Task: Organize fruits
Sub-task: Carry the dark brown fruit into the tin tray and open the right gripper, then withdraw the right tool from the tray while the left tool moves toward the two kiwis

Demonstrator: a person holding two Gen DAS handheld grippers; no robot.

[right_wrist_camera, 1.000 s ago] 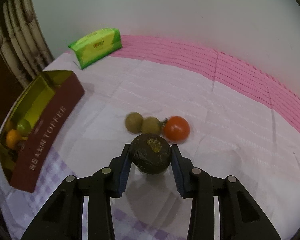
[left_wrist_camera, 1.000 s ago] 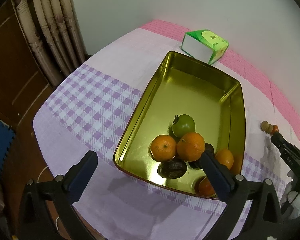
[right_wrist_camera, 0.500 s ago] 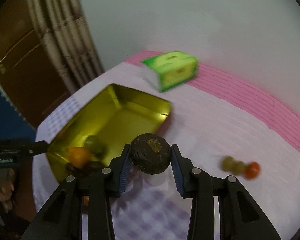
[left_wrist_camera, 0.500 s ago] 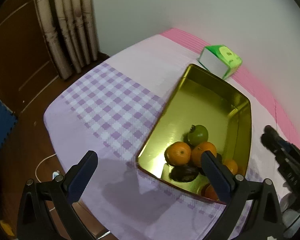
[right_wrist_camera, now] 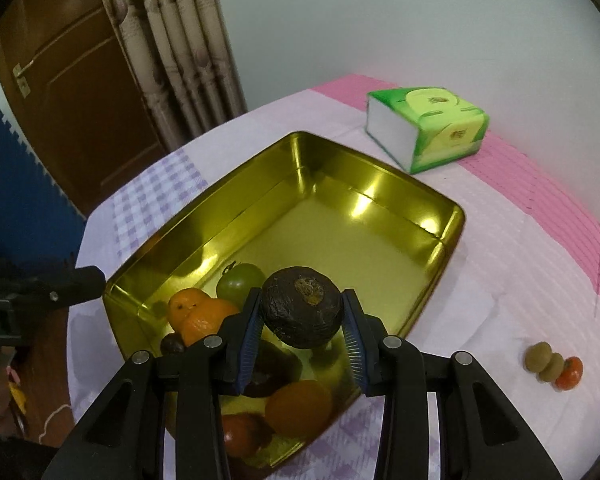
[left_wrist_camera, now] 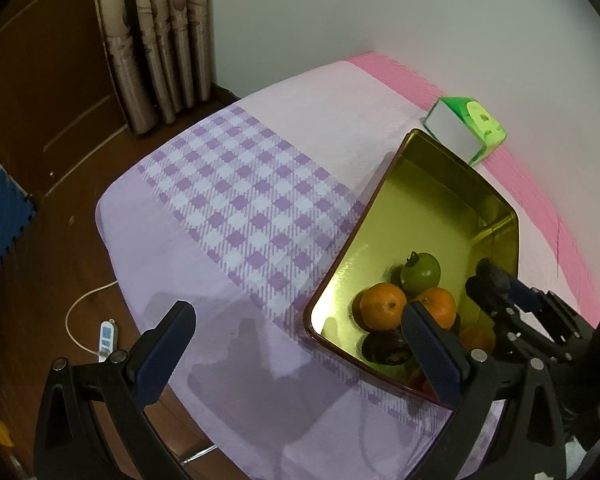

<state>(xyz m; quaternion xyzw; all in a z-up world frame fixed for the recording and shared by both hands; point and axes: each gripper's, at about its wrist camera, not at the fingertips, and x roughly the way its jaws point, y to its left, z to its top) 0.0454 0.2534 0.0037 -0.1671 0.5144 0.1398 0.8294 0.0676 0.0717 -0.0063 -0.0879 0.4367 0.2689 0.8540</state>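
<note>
Dark wrinkled fruit [right_wrist_camera: 301, 312] sits clamped between the pads of the right gripper [right_wrist_camera: 300, 334], held above the near end of the gold tin [right_wrist_camera: 380, 184], right over the piled oranges [right_wrist_camera: 198, 314]. Bare tin floor lies ahead of the jaws, so release there looks safer; the left gripper [left_wrist_camera: 296, 354] hangs spread wide and empty beside the tin's left rim

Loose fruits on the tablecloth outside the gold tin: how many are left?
3, clustered right of the gold metal tin: two round brownish-green fruits and one small red-orange fruit, touching in a row. None appear hidden.
</note>
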